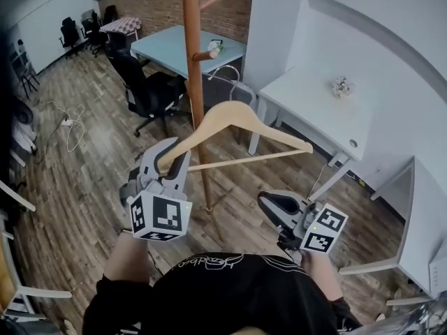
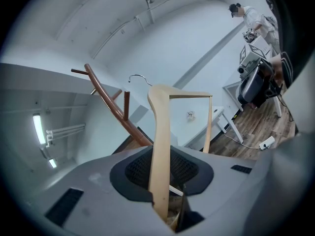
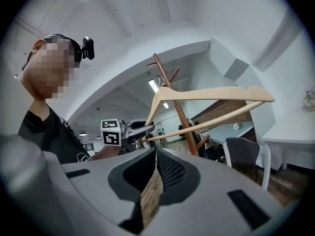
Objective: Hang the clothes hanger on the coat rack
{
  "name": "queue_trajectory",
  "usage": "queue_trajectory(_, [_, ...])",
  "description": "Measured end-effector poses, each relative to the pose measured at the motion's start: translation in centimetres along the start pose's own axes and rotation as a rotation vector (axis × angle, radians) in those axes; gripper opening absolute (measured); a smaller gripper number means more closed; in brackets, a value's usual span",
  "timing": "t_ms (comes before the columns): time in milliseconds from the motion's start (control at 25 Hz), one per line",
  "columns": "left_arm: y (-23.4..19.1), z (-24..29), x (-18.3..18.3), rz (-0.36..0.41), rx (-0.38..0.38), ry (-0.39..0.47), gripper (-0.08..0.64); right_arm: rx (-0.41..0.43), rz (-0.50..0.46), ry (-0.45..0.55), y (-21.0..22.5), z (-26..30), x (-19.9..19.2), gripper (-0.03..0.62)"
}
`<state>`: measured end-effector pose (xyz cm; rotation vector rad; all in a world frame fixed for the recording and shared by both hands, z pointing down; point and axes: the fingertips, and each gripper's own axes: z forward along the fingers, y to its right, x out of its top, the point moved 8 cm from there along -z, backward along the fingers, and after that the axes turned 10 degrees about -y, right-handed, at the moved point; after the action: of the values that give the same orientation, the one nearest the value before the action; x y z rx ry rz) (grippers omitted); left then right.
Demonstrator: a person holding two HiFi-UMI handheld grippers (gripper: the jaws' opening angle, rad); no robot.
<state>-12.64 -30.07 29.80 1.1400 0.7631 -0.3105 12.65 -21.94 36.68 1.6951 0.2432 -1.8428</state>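
Observation:
A pale wooden clothes hanger (image 1: 241, 115) with a metal hook (image 1: 225, 72) hangs in the air just in front of the brown coat rack pole (image 1: 192, 75). My left gripper (image 1: 170, 153) is shut on the hanger's left arm. In the left gripper view the hanger (image 2: 160, 132) runs up from between the jaws, its hook (image 2: 140, 77) close to the coat rack's pegs (image 2: 106, 96). My right gripper (image 1: 274, 208) hovers below the hanger's right end, shut and holding nothing. In the right gripper view the hanger (image 3: 206, 95) and the coat rack (image 3: 179, 107) lie ahead, above the closed jaws (image 3: 156, 154).
Behind the rack stand a black office chair (image 1: 150, 89) and a light-blue table (image 1: 171, 47). White desks (image 1: 318, 107) line the right side. Cables (image 1: 70, 128) lie on the wooden floor at left. Another person (image 2: 252, 16) stands far off in the left gripper view.

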Motion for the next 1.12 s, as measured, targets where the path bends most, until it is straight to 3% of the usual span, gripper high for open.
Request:
queue_trajectory(360, [-2.2,1.4,1.3,-0.049,0.086,-0.051,0.085,0.115,-0.026,-0.028,4.7,1.2,2.8,0.043])
queue_trajectory(560, [-3.1,2.6,1.5,-0.115,0.098,-0.105,0.086,0.177,-0.035,-0.047,7.8,1.7,4.6,0.043])
queue_trajectory(1120, [-2.5,5.8,-0.9,-0.167,0.120,-0.222,0.086,0.284,-0.038,-0.114,12.2,3.3,5.4,0.043])
